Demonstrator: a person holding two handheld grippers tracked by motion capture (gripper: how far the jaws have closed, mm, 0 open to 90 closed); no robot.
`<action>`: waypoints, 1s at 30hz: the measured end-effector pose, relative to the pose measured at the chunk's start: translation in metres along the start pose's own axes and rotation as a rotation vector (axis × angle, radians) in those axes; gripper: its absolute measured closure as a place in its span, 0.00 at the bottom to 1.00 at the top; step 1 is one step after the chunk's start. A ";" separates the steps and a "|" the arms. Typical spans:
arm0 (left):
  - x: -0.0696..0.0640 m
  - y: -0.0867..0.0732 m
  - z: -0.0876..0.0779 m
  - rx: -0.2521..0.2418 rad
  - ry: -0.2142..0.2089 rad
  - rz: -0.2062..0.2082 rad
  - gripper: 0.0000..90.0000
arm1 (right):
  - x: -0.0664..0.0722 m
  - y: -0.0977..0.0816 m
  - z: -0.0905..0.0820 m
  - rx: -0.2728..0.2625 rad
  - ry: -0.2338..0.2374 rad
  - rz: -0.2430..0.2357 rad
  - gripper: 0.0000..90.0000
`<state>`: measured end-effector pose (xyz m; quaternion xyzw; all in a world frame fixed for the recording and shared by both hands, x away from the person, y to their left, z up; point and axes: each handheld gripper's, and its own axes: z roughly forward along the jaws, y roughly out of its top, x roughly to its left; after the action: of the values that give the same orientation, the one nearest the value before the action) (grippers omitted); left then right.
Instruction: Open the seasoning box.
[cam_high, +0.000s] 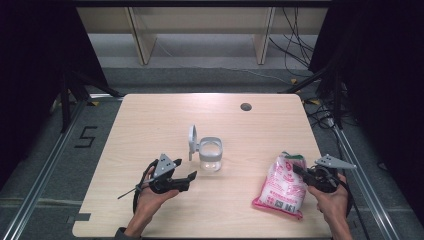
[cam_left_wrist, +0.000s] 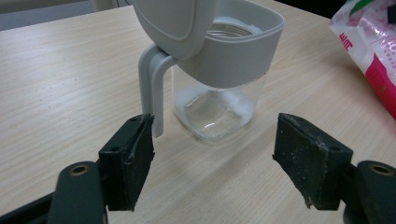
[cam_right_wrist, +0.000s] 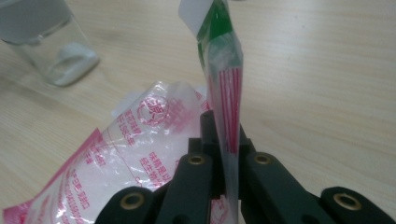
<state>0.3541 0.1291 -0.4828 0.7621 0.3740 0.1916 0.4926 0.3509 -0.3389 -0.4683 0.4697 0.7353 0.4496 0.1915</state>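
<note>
A clear jar (cam_high: 210, 157) with a grey collar and a raised grey flip lid (cam_high: 192, 141) stands mid-table; a little white powder lies in its bottom (cam_left_wrist: 212, 109). My left gripper (cam_high: 186, 178) rests open just left of and in front of it, jaws wide apart and empty (cam_left_wrist: 212, 161). A pink-and-white printed plastic bag (cam_high: 284, 185) lies at the right front. My right gripper (cam_high: 299, 171) is shut on the bag's upper edge, and the pinched film (cam_right_wrist: 227, 107) stands up between its jaws, green at the top.
A small dark round hole (cam_high: 245, 106) sits near the table's far edge. Bare wood surrounds the jar. Beyond the table are wooden furniture legs, cables on the floor at the right, and metal rails along both sides.
</note>
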 end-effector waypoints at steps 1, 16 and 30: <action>0.000 0.000 0.000 0.002 -0.005 0.002 0.31 | 0.003 0.002 -0.003 0.000 0.006 0.013 1.00; -0.013 0.000 0.005 0.010 -0.036 0.032 0.31 | 0.037 0.029 -0.022 -0.142 0.046 -0.076 1.00; -0.055 0.004 0.020 0.042 -0.116 0.138 0.31 | 0.061 0.062 -0.021 -0.190 0.045 -0.165 1.00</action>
<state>0.3338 0.0740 -0.4837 0.8060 0.2951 0.1728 0.4831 0.3386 -0.2865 -0.3966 0.3771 0.7297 0.5103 0.2547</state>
